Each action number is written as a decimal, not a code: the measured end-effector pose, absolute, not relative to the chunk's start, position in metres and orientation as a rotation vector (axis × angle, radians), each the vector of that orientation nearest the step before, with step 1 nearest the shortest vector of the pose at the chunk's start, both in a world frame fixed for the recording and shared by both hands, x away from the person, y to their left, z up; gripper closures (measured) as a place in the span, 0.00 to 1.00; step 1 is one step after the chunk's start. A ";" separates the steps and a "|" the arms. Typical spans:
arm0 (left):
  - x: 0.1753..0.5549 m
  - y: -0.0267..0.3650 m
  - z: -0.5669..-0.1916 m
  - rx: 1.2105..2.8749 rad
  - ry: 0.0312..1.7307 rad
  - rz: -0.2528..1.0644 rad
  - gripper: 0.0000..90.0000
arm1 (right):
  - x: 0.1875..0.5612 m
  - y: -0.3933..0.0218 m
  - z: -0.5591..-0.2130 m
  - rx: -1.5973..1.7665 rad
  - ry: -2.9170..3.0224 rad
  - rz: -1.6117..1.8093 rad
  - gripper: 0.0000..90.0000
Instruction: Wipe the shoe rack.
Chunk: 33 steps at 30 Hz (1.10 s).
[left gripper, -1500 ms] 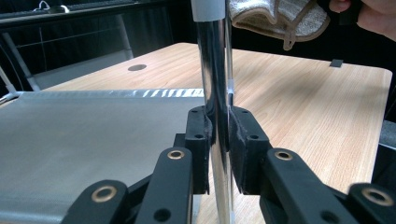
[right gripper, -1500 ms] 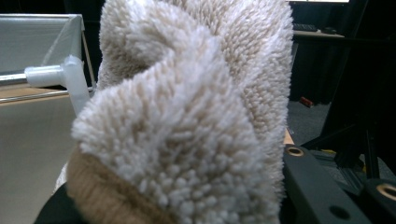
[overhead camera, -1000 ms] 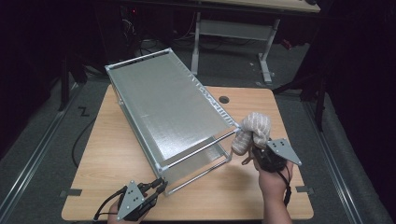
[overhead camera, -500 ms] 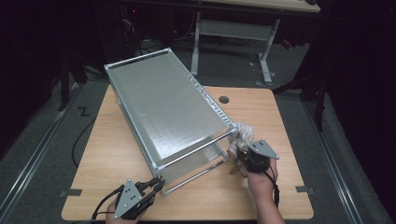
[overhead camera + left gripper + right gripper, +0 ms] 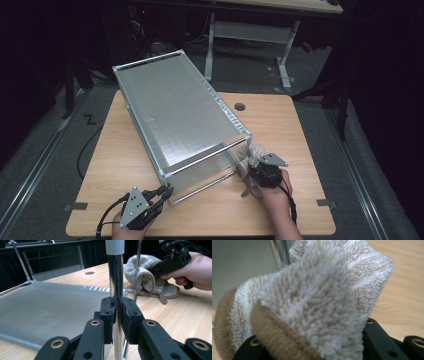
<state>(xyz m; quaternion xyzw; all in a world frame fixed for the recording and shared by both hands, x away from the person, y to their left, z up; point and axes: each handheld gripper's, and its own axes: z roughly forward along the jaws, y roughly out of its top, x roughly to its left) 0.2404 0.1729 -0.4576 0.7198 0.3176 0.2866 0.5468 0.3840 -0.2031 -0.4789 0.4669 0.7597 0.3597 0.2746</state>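
A chrome wire rack (image 5: pixel 185 120) with a grey mesh shelf (image 5: pixel 50 302) stands tilted on the wooden table (image 5: pixel 300 125). At its near left corner, my left gripper (image 5: pixel 165 192) is shut on an upright chrome post (image 5: pixel 115 277), one pad on each side. A beige and white fluffy towel (image 5: pixel 248 155) is bunched in my right gripper (image 5: pixel 251 169), which is shut on it beside the rack's near right corner. In the left gripper view the towel (image 5: pixel 147 277) rests partly on the table behind a thin rod. The towel (image 5: pixel 312 297) hides the right gripper's fingertips.
The table has a round cable hole (image 5: pixel 240 106) at the back and bare wood to the right of the rack. A second desk frame (image 5: pixel 250 30) stands behind in the dark. Cables trail off the near left table edge (image 5: pixel 107 220).
My right gripper has come down and toward the near edge with the towel, from above the rack's corner to table level. The left gripper has stayed on the post.
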 end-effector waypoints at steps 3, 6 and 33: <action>0.241 0.174 -0.457 1.704 0.760 0.682 0.88 | 0.387 -0.203 -0.485 1.266 2.061 0.912 0.78; 0.242 0.175 -0.457 1.707 0.762 0.688 0.88 | 0.387 -0.209 -0.481 1.280 2.008 0.898 0.78; 0.233 0.166 -0.458 1.725 0.718 0.664 0.88 | 0.355 -0.197 -0.417 1.077 1.776 1.142 0.78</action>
